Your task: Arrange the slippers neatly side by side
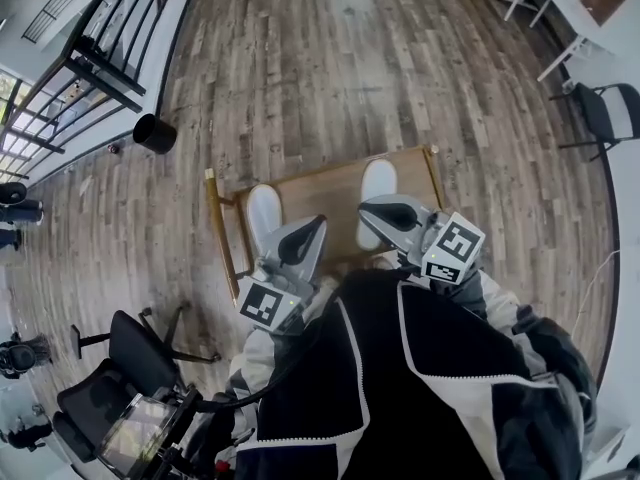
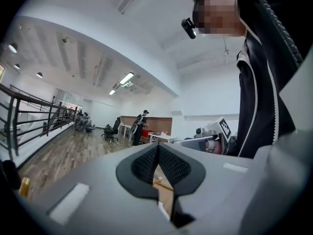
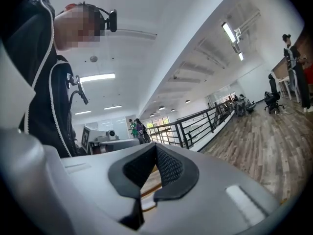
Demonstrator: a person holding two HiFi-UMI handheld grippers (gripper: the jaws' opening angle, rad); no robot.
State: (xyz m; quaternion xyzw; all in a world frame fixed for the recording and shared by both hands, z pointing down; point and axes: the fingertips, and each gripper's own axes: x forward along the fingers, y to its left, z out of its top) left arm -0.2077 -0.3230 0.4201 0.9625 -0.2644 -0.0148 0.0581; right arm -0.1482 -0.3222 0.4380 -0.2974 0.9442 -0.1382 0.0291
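Observation:
Two white slippers lie on a low wooden table [image 1: 320, 190] below me, toes pointing away. The left slipper [image 1: 262, 211] and the right slipper [image 1: 379, 181] rest far apart, near opposite ends. My left gripper [image 1: 316, 226] hangs above the table in front of the person's chest, jaws shut with nothing between them [image 2: 157, 148]. My right gripper [image 1: 370, 208] is beside it, also shut and empty [image 3: 155, 148]. Both point level and roughly toward each other: the right gripper [image 2: 210, 138] shows in the left gripper view, the left gripper [image 3: 105, 138] in the right gripper view. Each partly hides a slipper's heel.
A black round bin [image 1: 154, 133] stands on the wood floor to the far left. An office chair [image 1: 140, 358] sits at the lower left, a dark railing [image 1: 105, 38] at the upper left. A white desk [image 1: 560, 8] and a chair [image 1: 610, 113] stand at the upper right.

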